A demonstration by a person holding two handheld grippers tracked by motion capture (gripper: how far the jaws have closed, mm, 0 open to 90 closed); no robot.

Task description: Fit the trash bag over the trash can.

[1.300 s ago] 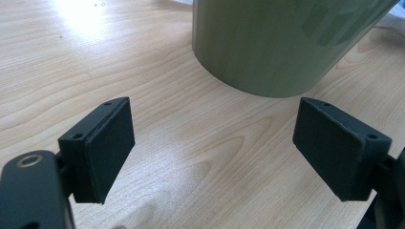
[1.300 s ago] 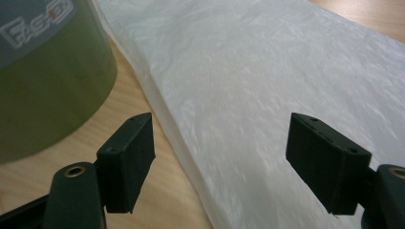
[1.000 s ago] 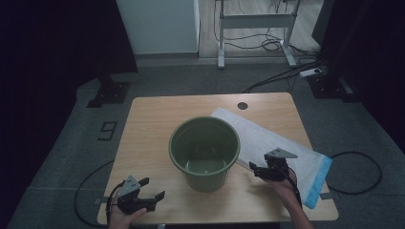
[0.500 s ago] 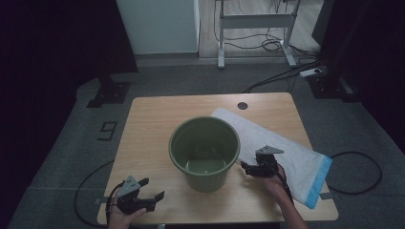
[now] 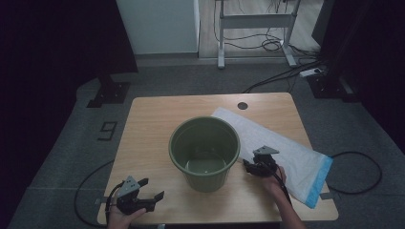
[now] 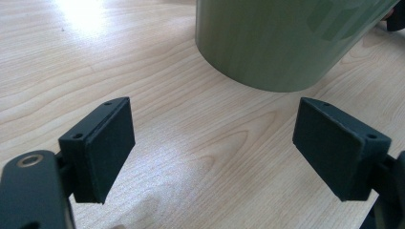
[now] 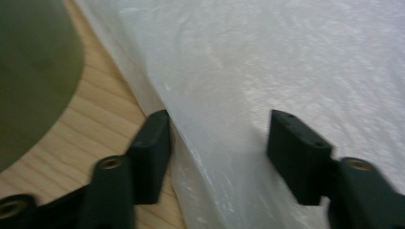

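Crinkled translucent plastic bag (image 7: 286,62) edge between closing, still-apart jaws of right hand-held gripper (image 7: 217,152), beside round green bucket (image 5: 204,152).

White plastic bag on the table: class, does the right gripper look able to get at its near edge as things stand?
Probably yes. The right gripper already straddles the edge of the white plastic bag, its jaws just closing around it. The green bucket stands beside it, not in the way.

Left gripper (image 5: 154,196) low at the table's (image 5: 153,119) near left corner, jaws wide apart. Right gripper (image 5: 249,167) near the right edge, jaws just closing, partly apart.
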